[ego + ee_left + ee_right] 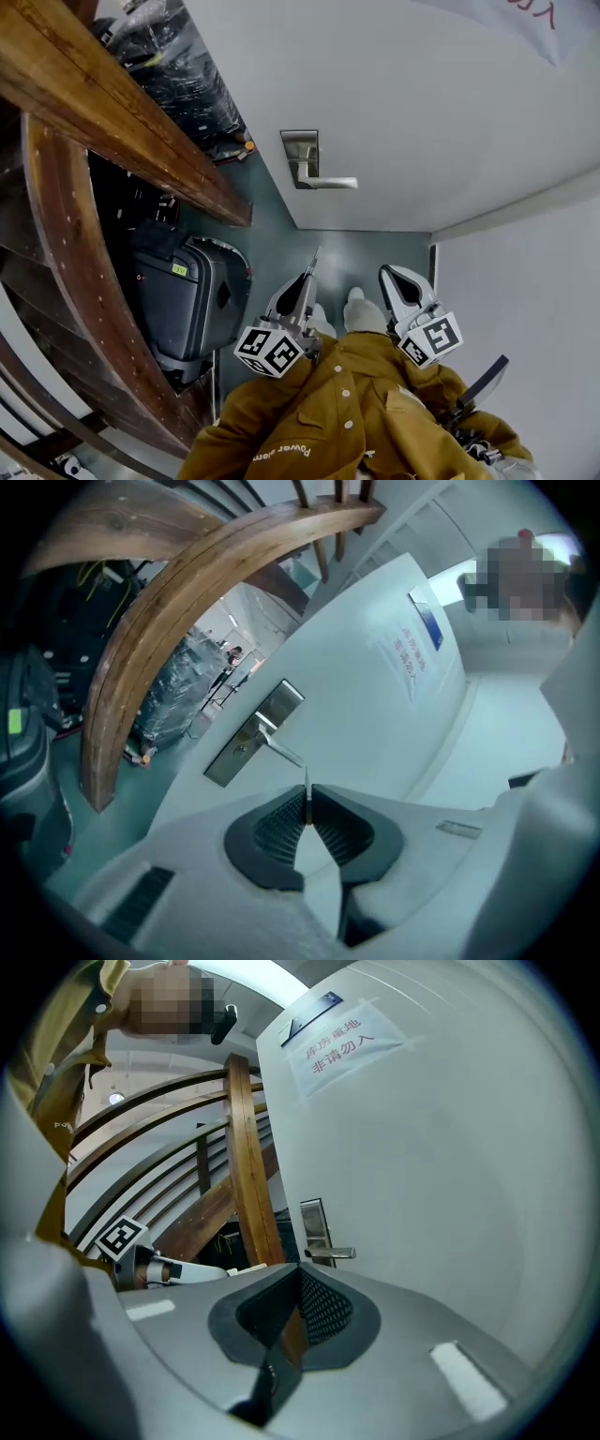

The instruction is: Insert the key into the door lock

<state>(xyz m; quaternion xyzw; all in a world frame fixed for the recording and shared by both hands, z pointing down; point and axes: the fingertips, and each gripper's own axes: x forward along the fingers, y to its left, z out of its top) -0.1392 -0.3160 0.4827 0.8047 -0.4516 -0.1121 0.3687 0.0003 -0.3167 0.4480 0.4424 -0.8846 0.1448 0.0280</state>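
Pointing key (307, 792) toward door lock (251, 735)

We hold both grippers out ahead, side by side, arms in mustard sleeves (356, 403). Our left gripper (307, 278) pinches a key (306, 799); our right gripper (389, 275) is closed, empty.
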